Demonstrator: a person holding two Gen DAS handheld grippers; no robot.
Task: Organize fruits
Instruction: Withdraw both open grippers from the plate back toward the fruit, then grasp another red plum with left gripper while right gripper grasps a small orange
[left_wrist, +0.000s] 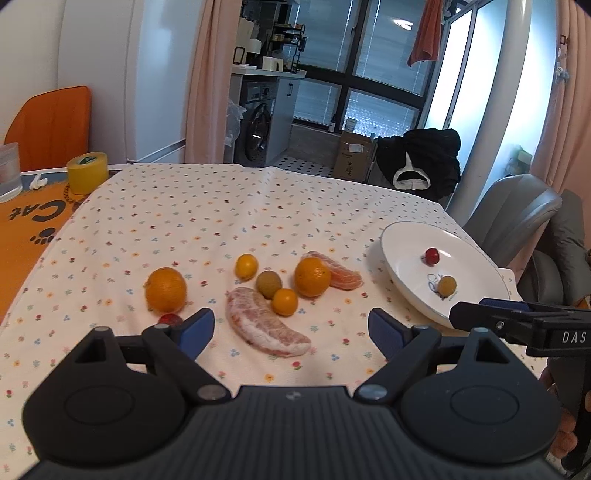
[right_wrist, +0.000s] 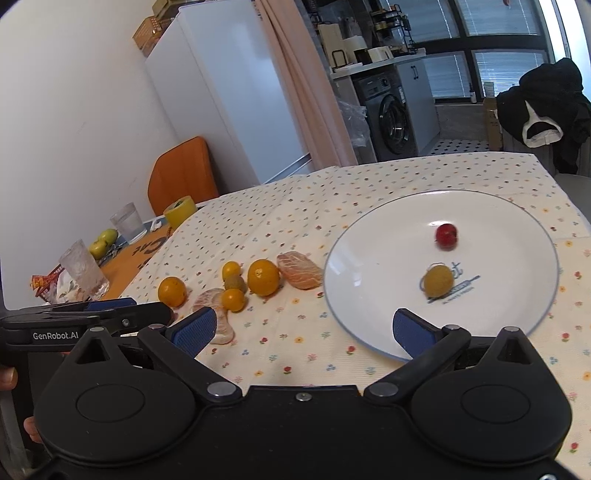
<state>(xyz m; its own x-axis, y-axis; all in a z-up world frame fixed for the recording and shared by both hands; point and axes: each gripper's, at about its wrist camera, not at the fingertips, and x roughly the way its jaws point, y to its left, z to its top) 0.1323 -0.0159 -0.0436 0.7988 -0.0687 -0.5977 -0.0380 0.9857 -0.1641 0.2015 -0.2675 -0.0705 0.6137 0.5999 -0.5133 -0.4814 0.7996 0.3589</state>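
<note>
Two small fruits sit on the plate (right_wrist: 369, 236); eight more wait on the bench (left_wrist: 184, 221) at its nine o'clock. Both hand-held grippers, left (left_wrist: 291, 332) and right (right_wrist: 304, 328), gape wide, empty.

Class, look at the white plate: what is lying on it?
On the white plate lie a red cherry tomato and a yellowish one, partly covering the printed logo.
</note>
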